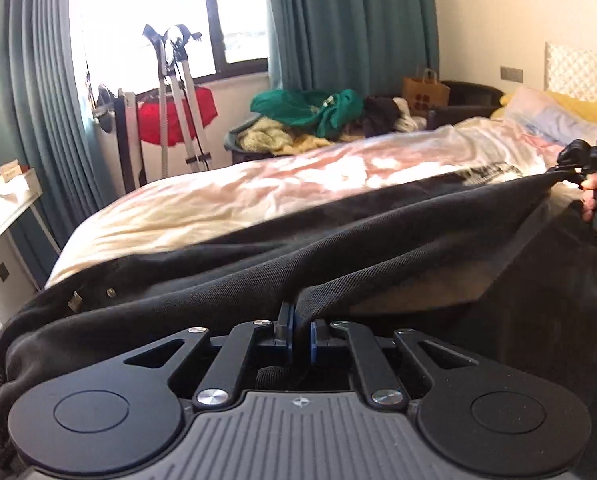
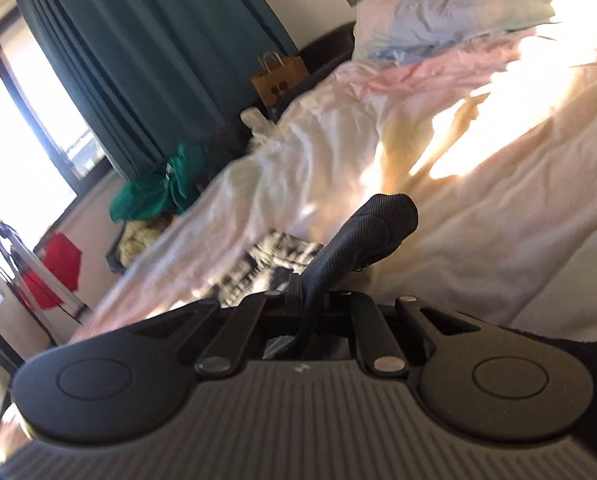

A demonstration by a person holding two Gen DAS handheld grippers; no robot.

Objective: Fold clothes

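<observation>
Black twill garment (image 1: pixel 338 240) lies stretched across the near edge of a bed with a wrinkled pale pink and cream sheet (image 1: pixel 258 188). At six o'clock in the left wrist view, the left gripper (image 1: pixel 301 330) is clamped on a fold of this cloth. At three o'clock, the right gripper (image 1: pixel 574 168) pinches the garment's far corner, lifted taut. A heap of green and yellow clothes (image 1: pixel 310 120) sits at twelve o'clock beside teal curtains (image 1: pixel 350 20).

left hand-held gripper (image 1: pixel 301 330) apparently pinching black garment (image 1: pixel 338 248)
</observation>
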